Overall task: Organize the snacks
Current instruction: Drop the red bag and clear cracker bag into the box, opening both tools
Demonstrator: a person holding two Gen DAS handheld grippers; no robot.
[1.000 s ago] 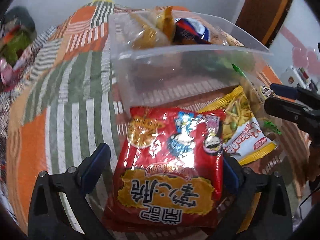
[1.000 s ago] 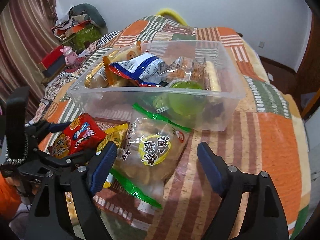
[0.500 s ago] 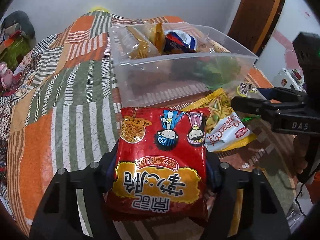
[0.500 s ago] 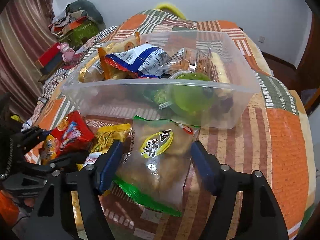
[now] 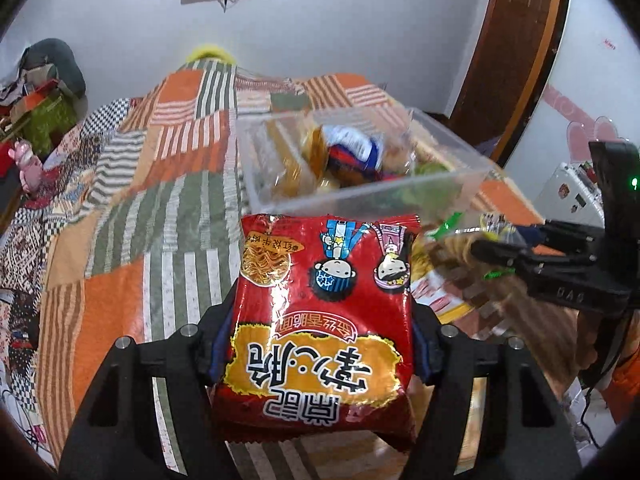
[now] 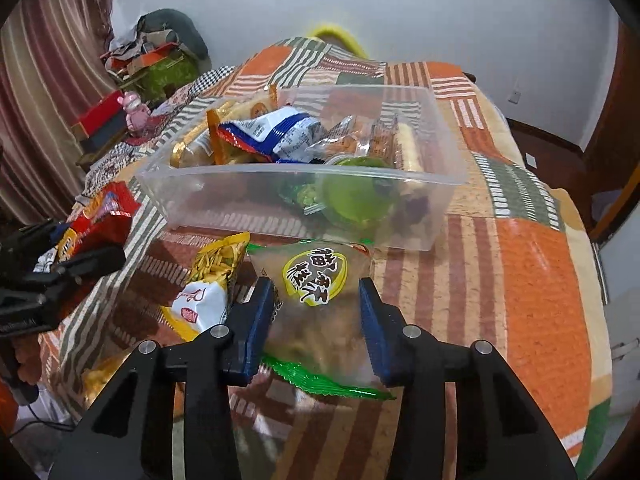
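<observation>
My left gripper (image 5: 320,344) is shut on a red noodle snack bag (image 5: 324,312) and holds it lifted in front of the clear plastic bin (image 5: 360,196). My right gripper (image 6: 318,320) is shut on a clear cracker bag with green edges (image 6: 316,312), held just before the bin (image 6: 248,204). The bin holds several snacks, among them a blue and white packet (image 6: 276,132) and a green cup (image 6: 356,196). A yellow snack bag (image 6: 208,284) lies on the bed to the left of the right gripper. The left gripper with the red bag also shows in the right wrist view (image 6: 76,240).
The bin sits on a patchwork quilt (image 6: 532,280) on a bed. Clutter and a pink toy (image 6: 134,114) lie at the left beside a curtain. A wooden door (image 5: 516,48) stands at the right. The right gripper shows in the left wrist view (image 5: 520,252).
Both grippers closed on their bags: left on the red bag, right on the cracker bag. Both bags have been lifted off the quilt and moved toward the bin.
</observation>
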